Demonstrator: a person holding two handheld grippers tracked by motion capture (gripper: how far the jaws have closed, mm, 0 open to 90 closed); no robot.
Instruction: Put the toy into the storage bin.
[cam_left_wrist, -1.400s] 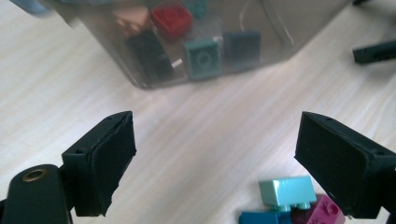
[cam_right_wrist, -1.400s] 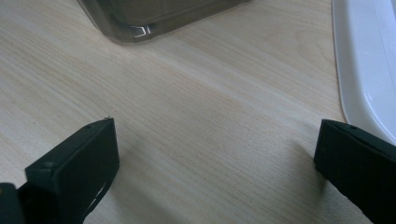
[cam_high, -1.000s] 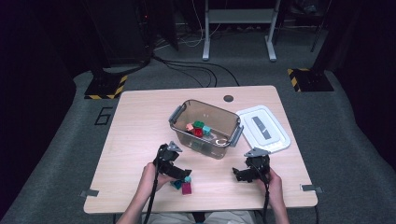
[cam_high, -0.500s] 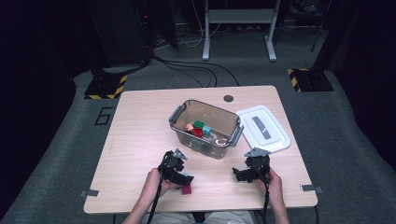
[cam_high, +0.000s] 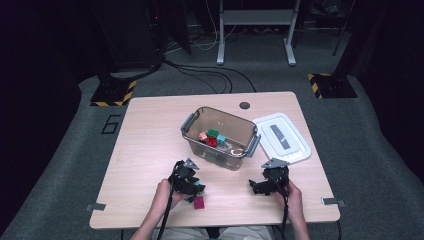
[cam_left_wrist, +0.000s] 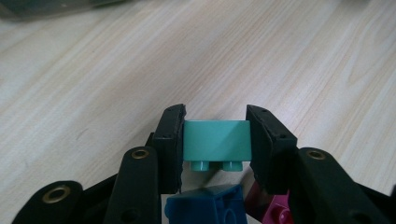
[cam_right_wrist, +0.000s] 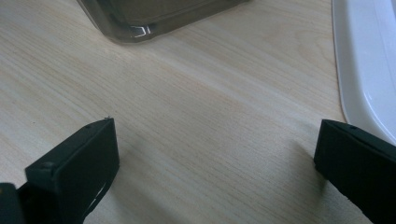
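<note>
In the left gripper view a teal brick (cam_left_wrist: 215, 141) sits between the two black pads of my left gripper (cam_left_wrist: 215, 135), studs pointing toward the camera. The jaws have just been closing and both pads now press on its sides. A blue brick (cam_left_wrist: 205, 205) and a magenta brick (cam_left_wrist: 275, 210) lie just below it. From above, my left gripper (cam_high: 192, 186) is near the table's front edge, with the magenta brick (cam_high: 199, 202) beside it. My right gripper (cam_high: 256, 187) rests to the right, jaws wide open (cam_right_wrist: 215, 158) over bare wood.
A clear plastic bin (cam_high: 221, 137) holding several coloured bricks stands mid-table, its corner (cam_right_wrist: 140, 18) ahead of the right gripper. Its white lid (cam_high: 281, 138) lies flat to the right, with an edge (cam_right_wrist: 364, 70) close to the right jaw. A round grommet (cam_high: 244, 105) sits at the back.
My left gripper has moved slightly toward the front edge over the loose bricks and closed onto the teal one. The right gripper has stayed still.
</note>
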